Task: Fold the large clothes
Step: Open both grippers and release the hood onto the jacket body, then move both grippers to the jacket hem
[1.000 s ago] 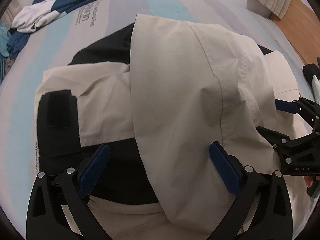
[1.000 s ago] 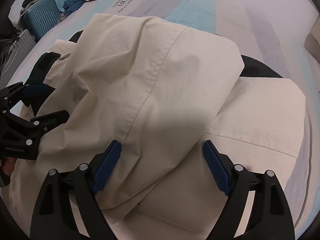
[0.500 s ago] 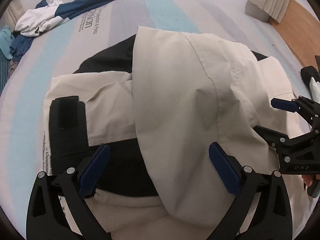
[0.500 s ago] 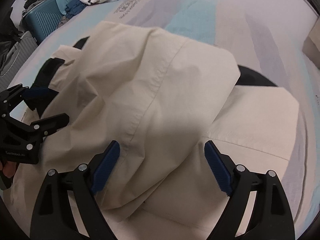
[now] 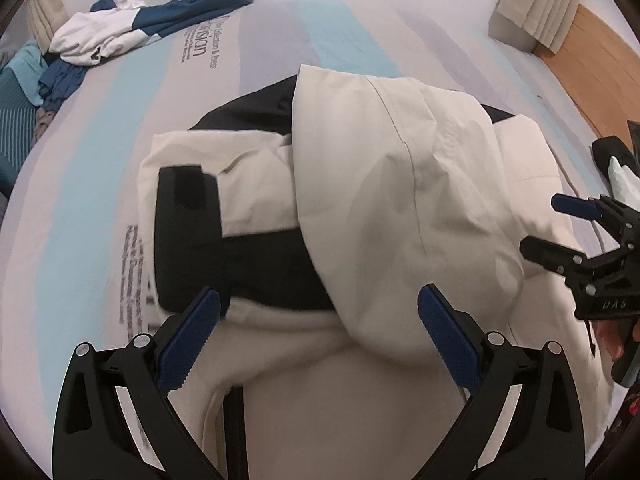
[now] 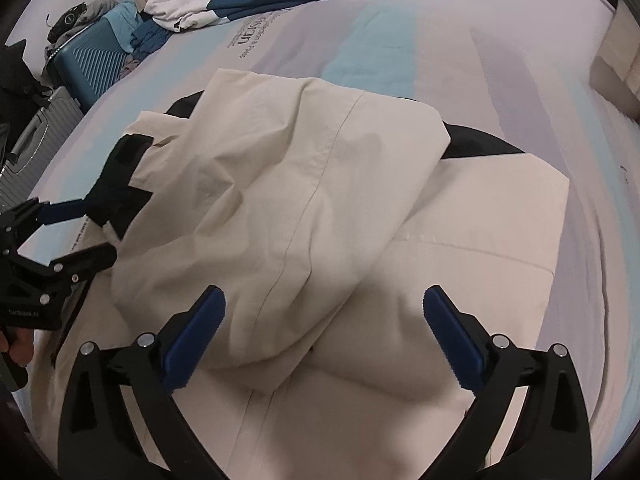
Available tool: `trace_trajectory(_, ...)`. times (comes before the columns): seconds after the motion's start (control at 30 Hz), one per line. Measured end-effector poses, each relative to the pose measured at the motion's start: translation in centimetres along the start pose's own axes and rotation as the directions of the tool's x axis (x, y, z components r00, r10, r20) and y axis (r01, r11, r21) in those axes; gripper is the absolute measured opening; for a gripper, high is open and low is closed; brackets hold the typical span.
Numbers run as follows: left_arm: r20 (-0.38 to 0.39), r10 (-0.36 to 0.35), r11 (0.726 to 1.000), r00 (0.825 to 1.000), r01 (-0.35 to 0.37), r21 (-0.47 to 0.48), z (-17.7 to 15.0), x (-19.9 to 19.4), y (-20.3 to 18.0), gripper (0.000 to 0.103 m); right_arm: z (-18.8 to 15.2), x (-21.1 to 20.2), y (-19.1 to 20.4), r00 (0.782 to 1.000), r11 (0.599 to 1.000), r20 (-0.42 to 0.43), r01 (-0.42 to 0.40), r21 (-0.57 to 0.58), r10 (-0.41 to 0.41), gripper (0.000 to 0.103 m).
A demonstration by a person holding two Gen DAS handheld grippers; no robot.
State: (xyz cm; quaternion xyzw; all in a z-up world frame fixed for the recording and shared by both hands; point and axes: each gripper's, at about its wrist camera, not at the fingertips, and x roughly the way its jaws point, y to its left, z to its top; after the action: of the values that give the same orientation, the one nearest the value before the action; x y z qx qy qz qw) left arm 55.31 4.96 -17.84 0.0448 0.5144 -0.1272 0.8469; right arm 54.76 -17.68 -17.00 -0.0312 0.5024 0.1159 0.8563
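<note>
While the right gripper, its jaws just spread wide, and the left gripper, likewise apart, both hang empty, the cream jacket lies directly below and ahead on the mattress, its folded-over panel running away between them, equally near both.

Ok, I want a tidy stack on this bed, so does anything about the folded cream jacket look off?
Yes. The hood lies bunched and wrinkled on the cream jacket, angled across it instead of flat. A black cuff and dark lining poke out past the edges. Both grippers are open, holding nothing.
</note>
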Motion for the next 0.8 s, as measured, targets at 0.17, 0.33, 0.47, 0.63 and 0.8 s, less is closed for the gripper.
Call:
trace_trajectory(0.17,-0.014,-0.003,1.0,1.0,0.003,-0.007,-1.9,-1.5,0.1,0.097,-1.3,-1.7,0.4,1.0,1.0,0.0,-0.002,0.009,0.002,0.095)
trace_trajectory(0.33,-0.019,0.001,1.0,1.0,-0.001,-0.031,-3.8,-2.7,0.2,0.097,-3.0,-3.3,0.4,1.0,1.0,-0.008,0.017,0.015,-0.017,0.095)
trace_trajectory(0.47,-0.019,0.029,0.999,0.999,-0.029,-0.032,-5.6,-3.8,0.1,0.097,-4.7,-4.8,0.2,0.999,0.999,-0.01,0.032,0.008,-0.032,0.095)
trace_trajectory(0.63,-0.037,0.06,0.997,0.998,-0.062,-0.052,-8.9,-5.5,-0.3,0.097,-7.4,-6.6,-0.6,0.999,0.999,-0.011,0.037,0.001,-0.037,0.095)
trace_trajectory(0.8,-0.06,0.074,0.989,0.995,-0.081,-0.122,-12.8,-7.4,0.0,0.097,-11.0,-8.0,-1.2,0.997,0.997,-0.044,0.068,-0.042,-0.07,0.095)
